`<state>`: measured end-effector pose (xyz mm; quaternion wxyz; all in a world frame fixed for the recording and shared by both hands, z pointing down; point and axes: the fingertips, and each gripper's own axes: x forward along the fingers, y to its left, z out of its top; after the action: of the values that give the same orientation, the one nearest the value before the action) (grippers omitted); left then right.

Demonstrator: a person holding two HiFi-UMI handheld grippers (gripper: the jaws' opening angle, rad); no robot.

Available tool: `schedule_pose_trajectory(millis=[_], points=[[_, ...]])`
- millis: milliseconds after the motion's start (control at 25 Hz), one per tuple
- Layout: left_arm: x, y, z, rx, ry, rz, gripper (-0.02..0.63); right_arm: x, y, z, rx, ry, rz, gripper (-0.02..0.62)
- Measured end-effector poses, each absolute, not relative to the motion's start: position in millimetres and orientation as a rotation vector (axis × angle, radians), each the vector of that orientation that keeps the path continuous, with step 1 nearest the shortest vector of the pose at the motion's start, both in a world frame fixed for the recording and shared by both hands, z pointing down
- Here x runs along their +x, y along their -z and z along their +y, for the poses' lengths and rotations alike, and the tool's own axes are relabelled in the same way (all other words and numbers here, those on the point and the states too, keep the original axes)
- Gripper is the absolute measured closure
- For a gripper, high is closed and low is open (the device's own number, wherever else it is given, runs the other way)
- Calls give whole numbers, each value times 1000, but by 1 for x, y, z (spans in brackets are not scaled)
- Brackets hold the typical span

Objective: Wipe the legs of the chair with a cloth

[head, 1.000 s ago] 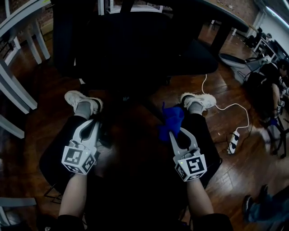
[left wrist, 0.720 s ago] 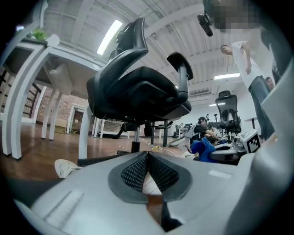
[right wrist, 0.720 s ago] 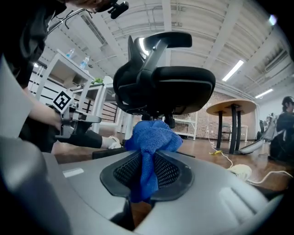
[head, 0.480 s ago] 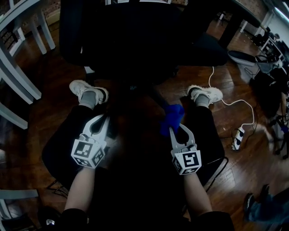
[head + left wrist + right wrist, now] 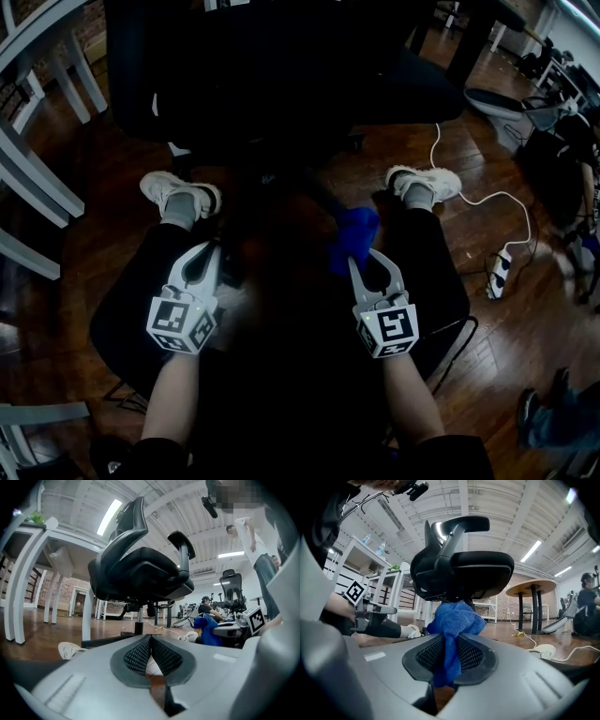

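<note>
The head view looks steeply down at the black chair (image 5: 272, 66) from above. Both gripper views sit low, close before that chair, tilted up at its seat underside.

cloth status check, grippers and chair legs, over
Left gripper shut, empty. Right gripper shut on blue cloth, held low by the chair; leg contact too dark to tell. White cable on floor off right, not in the way.

Grey left gripper (image 5: 211, 247), black-and-white marker cube (image 5: 181, 323), white sneakers (image 5: 176, 193).
</note>
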<state>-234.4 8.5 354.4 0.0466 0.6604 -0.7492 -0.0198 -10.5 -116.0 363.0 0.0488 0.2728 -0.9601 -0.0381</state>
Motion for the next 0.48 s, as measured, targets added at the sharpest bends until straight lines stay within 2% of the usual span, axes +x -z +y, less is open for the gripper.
schedule_pose_trajectory(millis=[480], points=[[-241,-359,10,1977,65,-2288,601,-17,-369,-116,800,67,-2927,512]])
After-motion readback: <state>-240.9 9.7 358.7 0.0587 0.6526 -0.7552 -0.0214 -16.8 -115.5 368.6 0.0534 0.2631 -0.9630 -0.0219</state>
